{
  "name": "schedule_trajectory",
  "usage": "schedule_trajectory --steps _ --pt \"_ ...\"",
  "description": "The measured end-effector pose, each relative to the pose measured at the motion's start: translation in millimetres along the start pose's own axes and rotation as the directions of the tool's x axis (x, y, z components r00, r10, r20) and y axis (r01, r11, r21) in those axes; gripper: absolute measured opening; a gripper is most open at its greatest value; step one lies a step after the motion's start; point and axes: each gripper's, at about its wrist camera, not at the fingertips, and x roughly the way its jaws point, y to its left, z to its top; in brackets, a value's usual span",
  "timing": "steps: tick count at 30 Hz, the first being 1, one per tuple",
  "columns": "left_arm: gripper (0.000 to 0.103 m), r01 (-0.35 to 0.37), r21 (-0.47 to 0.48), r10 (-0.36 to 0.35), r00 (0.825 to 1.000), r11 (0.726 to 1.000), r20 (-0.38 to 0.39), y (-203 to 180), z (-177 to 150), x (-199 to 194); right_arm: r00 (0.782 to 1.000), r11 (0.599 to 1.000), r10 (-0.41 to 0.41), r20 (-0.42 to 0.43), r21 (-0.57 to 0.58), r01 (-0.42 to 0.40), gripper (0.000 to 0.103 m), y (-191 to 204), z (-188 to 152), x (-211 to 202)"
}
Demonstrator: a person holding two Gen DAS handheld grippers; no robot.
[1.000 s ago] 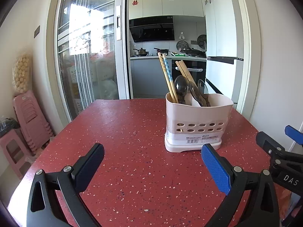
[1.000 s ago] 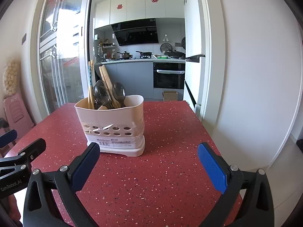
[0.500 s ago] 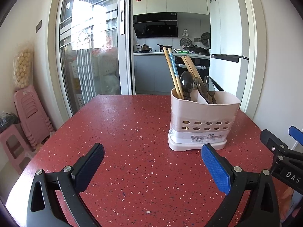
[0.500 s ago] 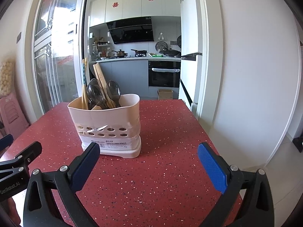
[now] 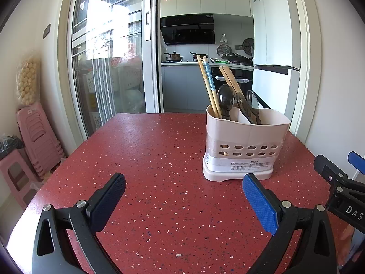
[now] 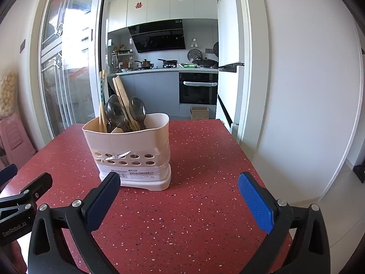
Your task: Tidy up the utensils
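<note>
Looking across a red speckled bench [image 5: 159,159], we see an open kitchen doorway [image 5: 205,68] beyond and pink stools [image 5: 38,137] stacked at left. Our utensil holder [image 5: 246,146] stands upright on the bench, chopsticks [image 5: 208,84] and spoons [image 5: 225,100] inside. Left gripper [image 5: 183,188] and right gripper [image 6: 179,188] hover low, fingers spread wide, gripping nothing.

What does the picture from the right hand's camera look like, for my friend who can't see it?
A white utensil holder stands on a red speckled table, holding chopsticks and dark spoons. The right claw hangs open just in front of it, gripping nothing. A kitchen shows through the doorway behind.
</note>
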Motion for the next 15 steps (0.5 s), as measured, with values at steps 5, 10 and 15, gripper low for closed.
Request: schedule_trajectory --steps 5,10,15 --pt "0.103 0.001 -0.001 -0.001 1.000 1.000 0.000 0.1 0.2 -0.2 1.000 1.000 0.005 -0.001 0.002 -0.005 0.103 -0.3 0.2 0.9" --pt "0.103 0.001 -0.001 -0.001 1.000 1.000 0.000 0.2 0.1 -0.2 1.000 1.000 0.004 -0.001 0.002 -0.004 0.103 -0.4 0.3 0.8" --pt "0.103 0.001 0.000 -0.001 1.000 1.000 0.000 0.2 0.2 -0.1 1.000 1.000 0.003 -0.001 0.003 -0.003 0.103 -0.2 0.2 0.8"
